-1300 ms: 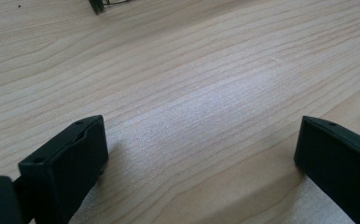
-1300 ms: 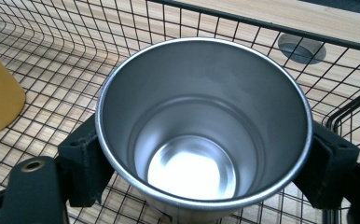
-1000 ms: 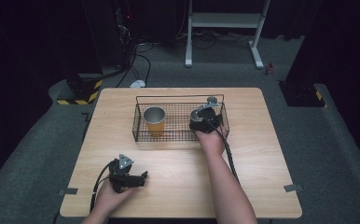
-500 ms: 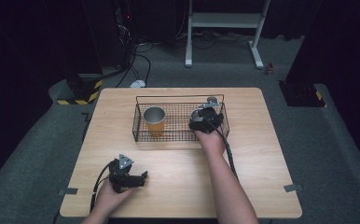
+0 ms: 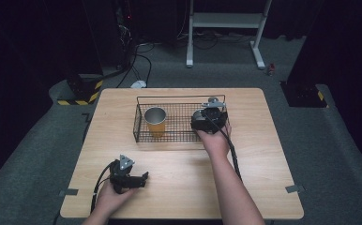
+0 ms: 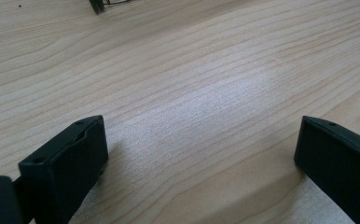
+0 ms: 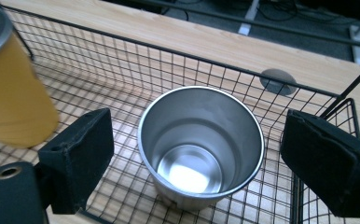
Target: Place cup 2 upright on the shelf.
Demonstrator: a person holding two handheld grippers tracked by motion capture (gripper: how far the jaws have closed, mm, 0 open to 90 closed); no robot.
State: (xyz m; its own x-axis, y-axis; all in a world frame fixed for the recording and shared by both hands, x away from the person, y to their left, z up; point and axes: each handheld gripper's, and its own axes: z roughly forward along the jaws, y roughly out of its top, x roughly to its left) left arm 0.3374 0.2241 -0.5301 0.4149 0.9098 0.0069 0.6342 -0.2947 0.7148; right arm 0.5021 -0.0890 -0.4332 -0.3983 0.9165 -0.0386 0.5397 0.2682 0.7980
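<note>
Steel cup point(image 7: 201, 144) upright in basket point(image 7: 122, 60) | between right tongs point(image 7: 201, 163), spread wide, not touching

A wooden table point(image 5: 259, 154) stands on grey carpet point(image 5: 329, 140) in a dark room.

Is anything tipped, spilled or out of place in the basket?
Nothing stands out. The steel cup stands upright and empty in the basket, between the open fingers of the right gripper. The yellow cup is upright too. The left gripper rests open on the table.
</note>
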